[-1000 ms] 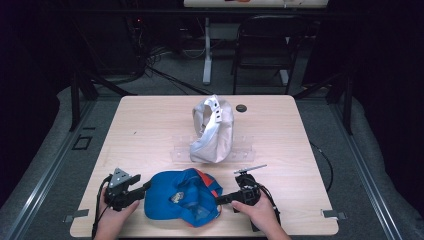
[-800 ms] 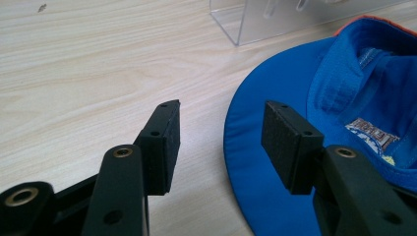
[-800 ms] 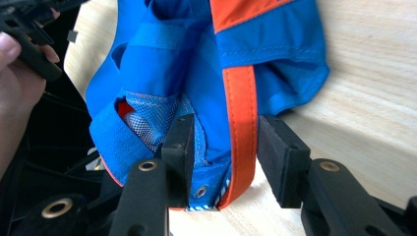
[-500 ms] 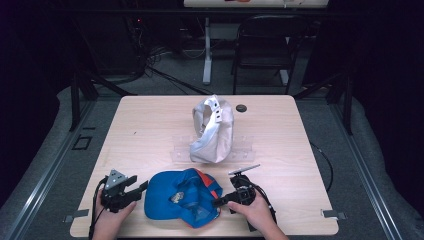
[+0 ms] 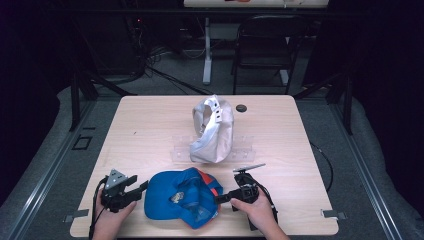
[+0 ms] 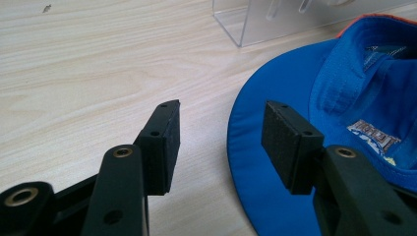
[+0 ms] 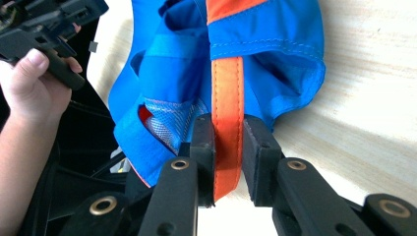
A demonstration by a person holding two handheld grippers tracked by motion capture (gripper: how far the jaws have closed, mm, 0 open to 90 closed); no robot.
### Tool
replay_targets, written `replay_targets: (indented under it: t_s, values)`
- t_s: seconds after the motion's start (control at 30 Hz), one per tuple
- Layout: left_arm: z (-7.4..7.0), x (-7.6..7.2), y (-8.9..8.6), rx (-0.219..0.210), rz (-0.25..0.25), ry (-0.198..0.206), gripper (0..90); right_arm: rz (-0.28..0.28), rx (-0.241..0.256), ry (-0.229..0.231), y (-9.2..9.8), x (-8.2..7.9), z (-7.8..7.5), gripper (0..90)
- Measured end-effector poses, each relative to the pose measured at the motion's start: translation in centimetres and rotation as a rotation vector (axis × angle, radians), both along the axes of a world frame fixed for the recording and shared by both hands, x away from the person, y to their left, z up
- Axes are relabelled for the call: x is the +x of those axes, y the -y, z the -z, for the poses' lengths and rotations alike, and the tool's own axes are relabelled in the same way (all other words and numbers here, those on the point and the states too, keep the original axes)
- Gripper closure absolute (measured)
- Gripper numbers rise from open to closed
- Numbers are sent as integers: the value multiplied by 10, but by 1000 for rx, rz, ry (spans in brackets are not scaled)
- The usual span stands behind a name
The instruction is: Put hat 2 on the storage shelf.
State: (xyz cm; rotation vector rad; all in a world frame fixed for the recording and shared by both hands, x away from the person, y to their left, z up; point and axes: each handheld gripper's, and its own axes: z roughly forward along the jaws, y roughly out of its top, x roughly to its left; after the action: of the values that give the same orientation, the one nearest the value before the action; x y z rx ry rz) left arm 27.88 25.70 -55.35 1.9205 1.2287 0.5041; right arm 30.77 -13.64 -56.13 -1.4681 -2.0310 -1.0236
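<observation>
**Blue cap held by its orange strap at the near edge of the table**

The blue cap (image 5: pixel 181 197) lay upside down on the wooden table (image 5: pixel 150 130), close to the person's edge, with its brim toward the left gripper (image 5: pixel 136 190) and its back toward the right gripper (image 5: pixel 218 198). In the right gripper view the two black jaws were closed on the orange strap (image 7: pixel 227 132), the strap running straight down between the pads. That grip probably served as an anchor: pinching a narrow, flat band gives a firmer hold than soft crown fabric, and it kept the back of the cap from sliding while the other side was approached.

The left gripper's jaws stood apart, holding nothing. In the left gripper view the brim (image 6: pixel 275 98) lay flat on the wood, its edge between the two pads and under the right one, so the gripper seemed lined up to take the brim. An open stance there made sense, since the stiff brim is the easiest part to catch from the side.

Farther back, near the middle of the table, a white cap (image 5: pixel 212 130) sat on a clear acrylic stand (image 5: pixel 182 150), well apart from the blue one. A small dark disc (image 5: pixel 241 108) lay beyond it. The white cap's perch suggested that the stand was where caps were meant to be shown.
</observation>
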Motion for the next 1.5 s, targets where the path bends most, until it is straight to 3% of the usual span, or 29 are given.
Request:
replay_targets:
  t_s: [0.27,0.47,0.7,0.87,1.03,1.07,1.1,1.13,1.23,1.3,1.33,1.4,1.5]
  values:
    - [-1,0,0,2,3,-11,495,43,26,16,7,-1,-10,777]
    - [0,0,2,-3,7,0,495,49,40,-10,9,2,-26,778]
    - [0,0,0,-5,9,2,495,45,-27,2,3,10,-52,778]
    - [0,0,-1,-14,6,1,495,24,-85,-3,-3,14,-61,778]
    - [0,0,0,-15,6,0,495,12,-104,-54,-2,16,-67,778]
    - [0,0,0,-16,6,0,495,39,-99,-55,-3,15,-68,778]
    - [0,1,0,-12,8,0,495,14,-118,-52,0,16,-70,778]
    - [0,0,0,-10,9,-6,496,33,-131,-47,0,15,-72,778]
    - [0,0,0,-5,12,-12,495,15,-140,-37,6,15,-77,778]
    - [0,0,1,-12,9,-5,495,48,-136,-35,9,13,-80,778]
    - [0,0,1,-12,9,-6,495,28,-140,-29,13,13,-81,778]
    - [0,0,1,-12,9,-5,495,55,-137,-33,17,11,-84,778]
    - [0,0,1,-9,9,-5,495,47,-151,-24,29,10,-90,778]
